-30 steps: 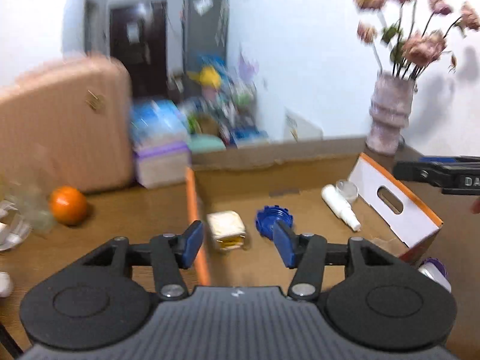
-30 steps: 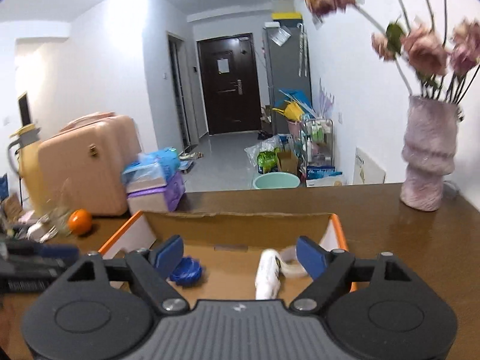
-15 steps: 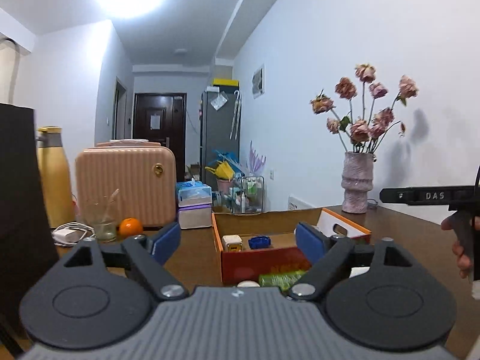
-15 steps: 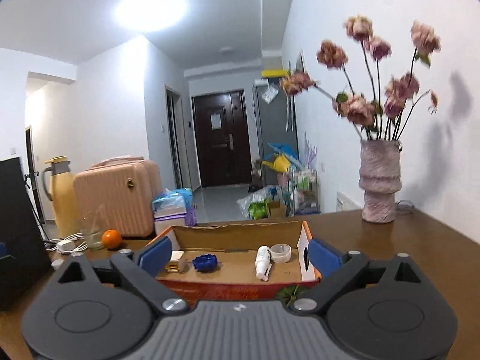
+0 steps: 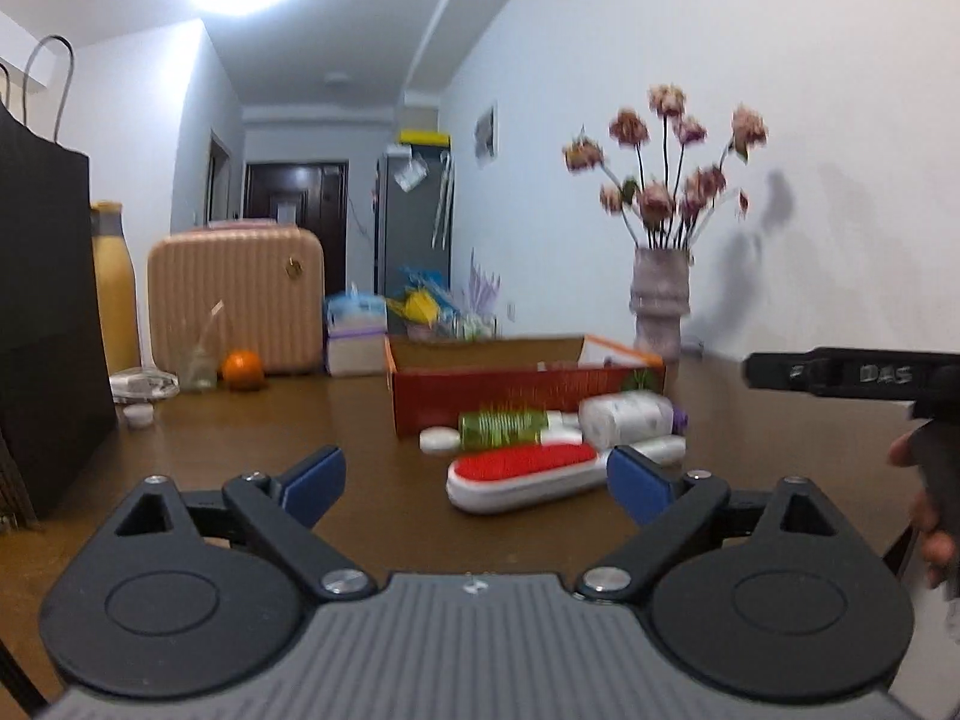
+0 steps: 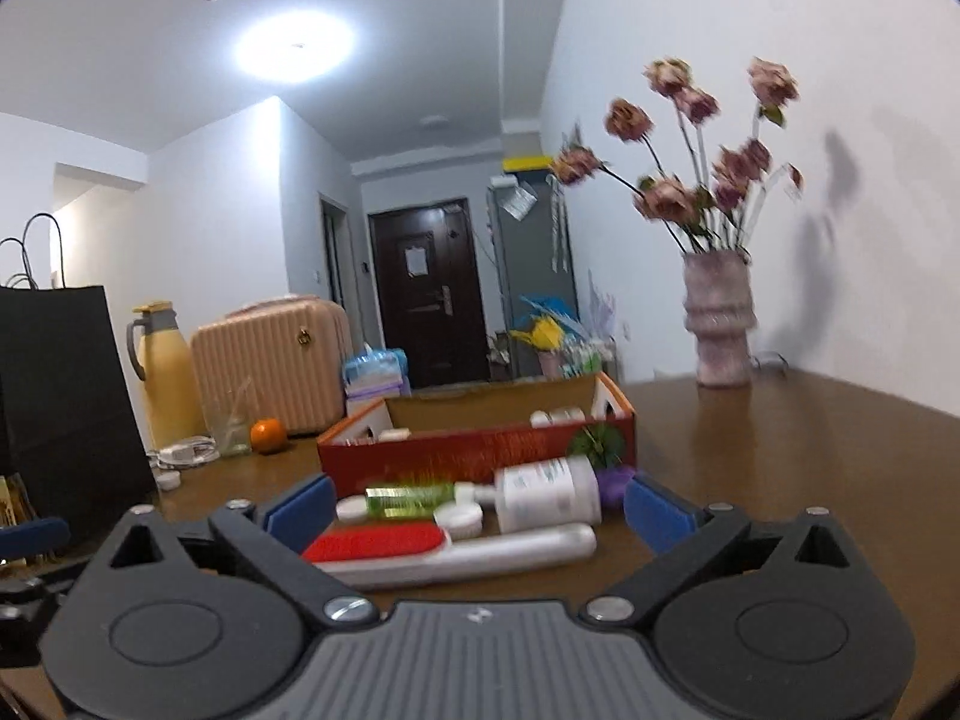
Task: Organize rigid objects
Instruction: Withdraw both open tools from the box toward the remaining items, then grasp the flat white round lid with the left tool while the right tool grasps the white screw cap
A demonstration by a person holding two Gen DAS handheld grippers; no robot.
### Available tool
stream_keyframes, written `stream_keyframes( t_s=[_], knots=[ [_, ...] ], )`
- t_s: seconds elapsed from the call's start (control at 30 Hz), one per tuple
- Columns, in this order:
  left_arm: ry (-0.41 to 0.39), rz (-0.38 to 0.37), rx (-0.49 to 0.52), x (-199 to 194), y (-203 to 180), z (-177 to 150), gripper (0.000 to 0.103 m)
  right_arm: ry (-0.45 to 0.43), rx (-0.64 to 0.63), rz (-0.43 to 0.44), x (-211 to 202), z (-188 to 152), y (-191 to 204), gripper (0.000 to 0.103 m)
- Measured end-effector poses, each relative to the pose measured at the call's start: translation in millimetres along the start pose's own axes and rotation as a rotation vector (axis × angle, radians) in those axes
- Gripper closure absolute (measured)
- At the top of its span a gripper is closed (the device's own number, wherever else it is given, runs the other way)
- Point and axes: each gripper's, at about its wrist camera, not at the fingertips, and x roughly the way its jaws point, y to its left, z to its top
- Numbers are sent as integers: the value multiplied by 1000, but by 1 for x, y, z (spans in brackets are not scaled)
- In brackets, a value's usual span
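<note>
Brown table [image 6: 780, 456]: red cardboard box [image 6: 474, 450]; before it, lint brush [image 6: 444, 549], white bottle [image 6: 549, 495], green bottle [image 6: 414, 497]. Left tool [image 5: 477, 480] and right tool [image 6: 480, 507] both spread apart, empty.

Blurred in both views: flowers [image 5: 666, 162] in the vase. Box [image 6: 474, 450] interior mostly hidden behind its red front wall; only tops of white items showing above the rim, too small to identify. Green bottle [image 5: 501, 425] label smeared, unreadable. Brush [image 6: 450, 549] near end covered by gripper body. Black bag [image 5: 42, 312] cut off at left edge. Right hand [image 5: 927, 498] cropped by frame edge.
</note>
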Motion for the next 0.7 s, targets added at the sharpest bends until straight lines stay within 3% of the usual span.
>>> stream_keyframes(
  t_s=[0.1, 0.23, 0.4, 0.57, 0.7],
  knots=[
    [46, 65, 0, 9, -2, -3, 3, 6, -47, -64, -14, -6, -2, 0],
    [89, 48, -49, 16, 3, -5, 3, 28, -35, -103, -18, -17, -13, 0],
    [150, 34, -59, 38, 6, -1, 4, 96, -8, -113, 5, -22, -29, 4],
    [280, -86, -200, 87, 27, 11, 4, 177, -12, -112, 48, -10, -48, 28],
    [302, -84, -158, 131, 34, 26, 6, 215, -10, -54, 84, 2, -57, 45]
  ],
)
